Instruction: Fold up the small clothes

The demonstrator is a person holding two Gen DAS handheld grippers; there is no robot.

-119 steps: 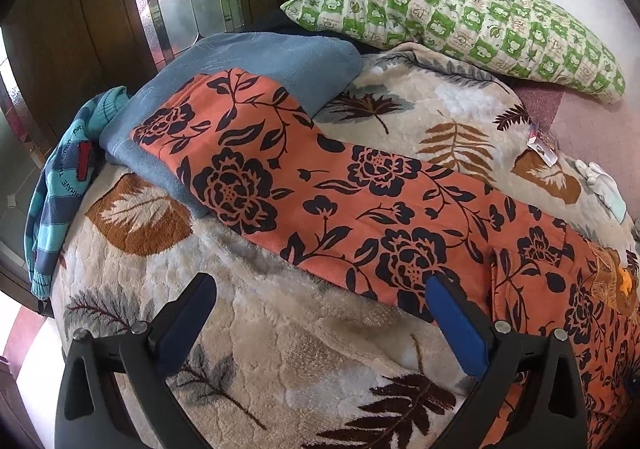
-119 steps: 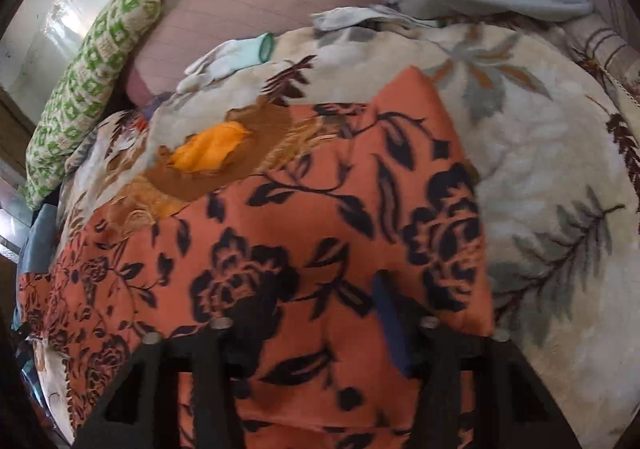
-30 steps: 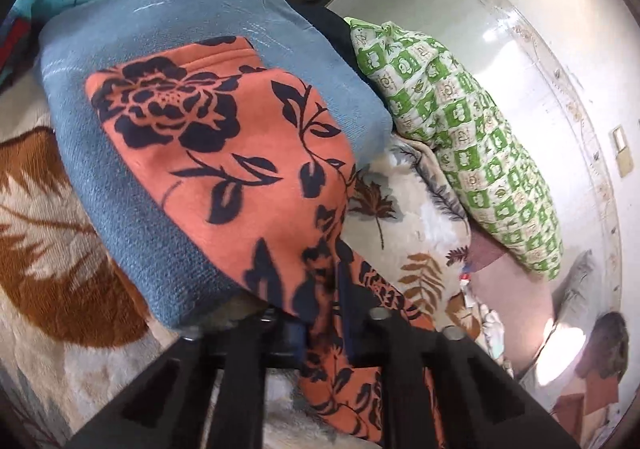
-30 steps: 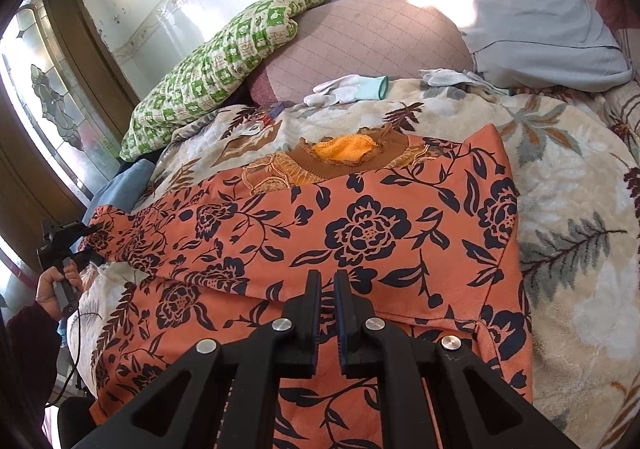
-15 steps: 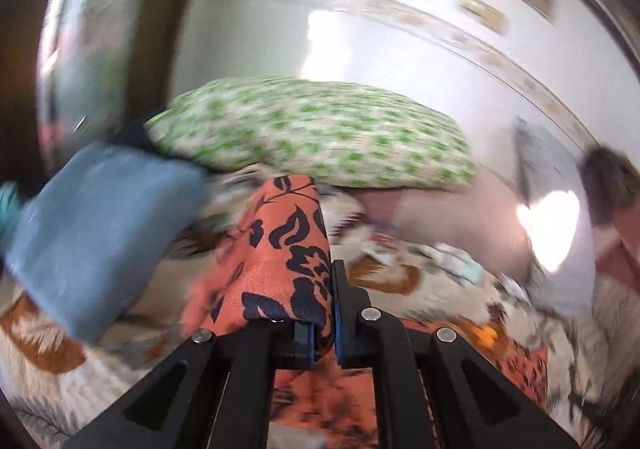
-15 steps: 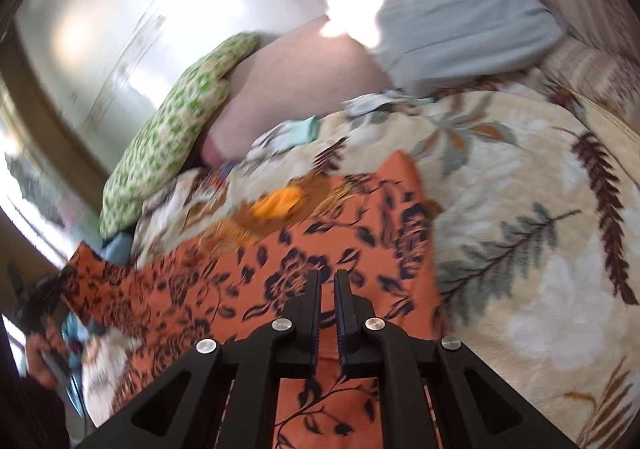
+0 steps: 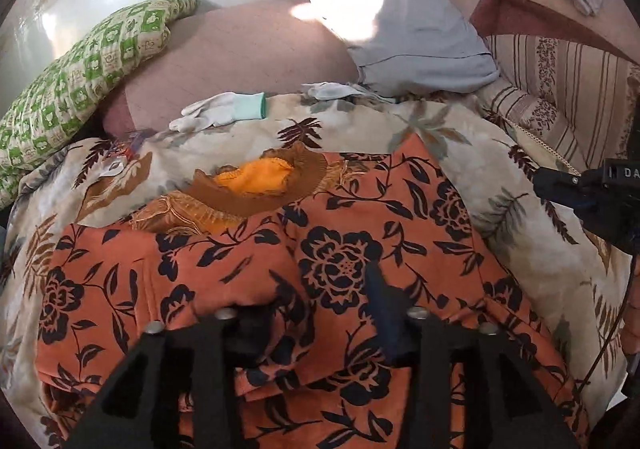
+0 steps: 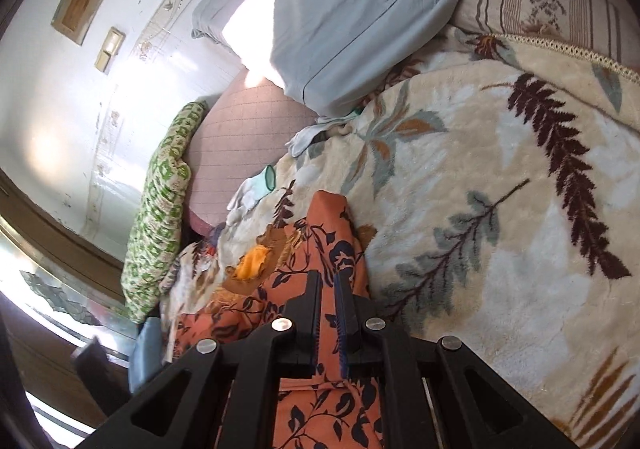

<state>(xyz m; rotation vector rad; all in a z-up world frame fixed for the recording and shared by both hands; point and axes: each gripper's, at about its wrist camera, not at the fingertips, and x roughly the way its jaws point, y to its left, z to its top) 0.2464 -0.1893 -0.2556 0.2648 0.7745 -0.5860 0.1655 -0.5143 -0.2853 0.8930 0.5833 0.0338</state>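
An orange garment with black flowers lies on the leaf-patterned blanket, one end folded over onto its body. Its brown collar with yellow lining faces the pillows. My left gripper hovers low over the folded layer, its jaws opening; cloth lies under and between them, and the pads do not press it. My right gripper is shut on the edge of the same orange garment, with orange cloth showing between its fingers. Its black body enters the left wrist view from the right.
Along the wall sit a green patterned pillow, a pink pillow and a grey-blue pillow. White gloves lie in front of them. A striped cushion is at the right. Bare blanket stretches right of the garment.
My left gripper swept across the bed carrying the garment's end over its body, then its jaws parted and let go. My right gripper rolled and stayed shut on the cloth.
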